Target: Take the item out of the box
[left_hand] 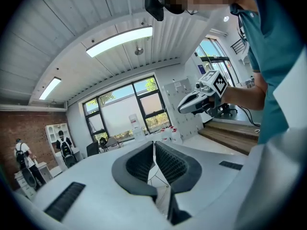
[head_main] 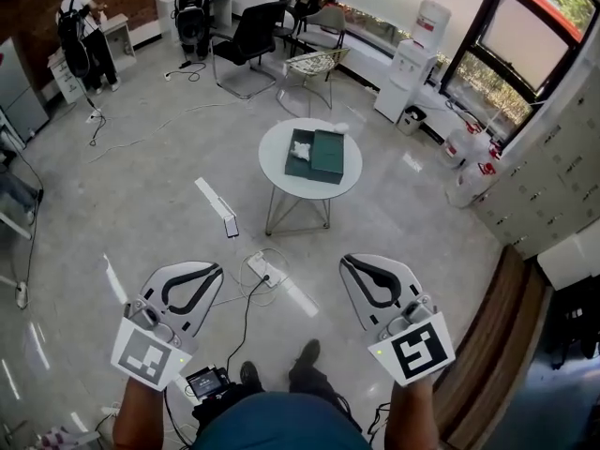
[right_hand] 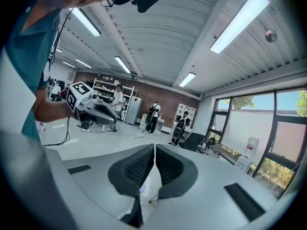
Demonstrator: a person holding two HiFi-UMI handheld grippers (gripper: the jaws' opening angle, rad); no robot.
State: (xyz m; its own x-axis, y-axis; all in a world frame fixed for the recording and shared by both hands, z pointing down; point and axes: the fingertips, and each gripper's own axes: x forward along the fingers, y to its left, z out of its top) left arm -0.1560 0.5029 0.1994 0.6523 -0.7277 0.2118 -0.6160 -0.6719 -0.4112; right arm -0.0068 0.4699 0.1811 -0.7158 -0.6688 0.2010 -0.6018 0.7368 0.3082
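Green is the colour of the box, and it lies open on the round white desk in the middle of the room. One small white item sits inside the left half of the box; what it is cannot be made out from this far away. Both tongs are held low near the person's body, well apart from the desk and the box. The left tongs are closed, with their two dark ribbed pads pressed together at the tips. The right tongs are closed the same way, and their pads meet in a thin line. Each has a cube with black and white squares on it, close to the person's hand. On the grey floor between the tongs and the desk lies a white power strip with thin cables. Behind the desk stand a black chair and a white water cooler by the big windows. Two people stand far back by a brick wall.
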